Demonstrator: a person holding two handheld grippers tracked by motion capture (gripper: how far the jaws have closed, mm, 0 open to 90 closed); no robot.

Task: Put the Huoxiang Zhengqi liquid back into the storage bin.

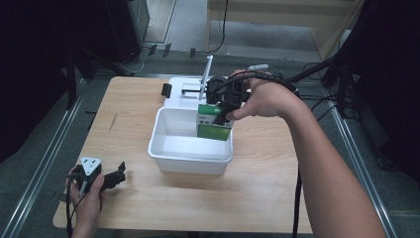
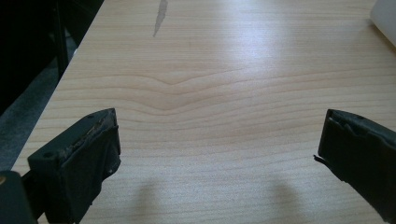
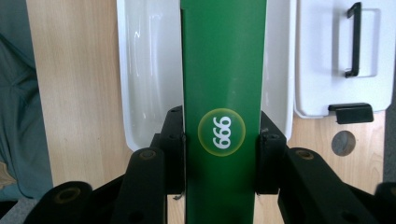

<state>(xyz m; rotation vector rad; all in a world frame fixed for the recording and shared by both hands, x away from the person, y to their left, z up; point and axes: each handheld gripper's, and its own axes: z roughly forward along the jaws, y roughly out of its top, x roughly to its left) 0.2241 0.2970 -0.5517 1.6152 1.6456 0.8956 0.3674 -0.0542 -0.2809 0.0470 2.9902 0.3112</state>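
Right hand-held gripper point(image 1: 224, 106) clenched on green box point(image 1: 214, 122), held over far end of white bin point(image 1: 190, 157). Not yet released inside. Left hand-held gripper point(image 1: 119, 174) spread wide, idle, low over counter point(image 1: 257, 188).

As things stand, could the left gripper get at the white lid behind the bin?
Probably not directly. The left gripper sits open at the table's near left corner, and the white bin lies between it and the lid; it would need to go around.
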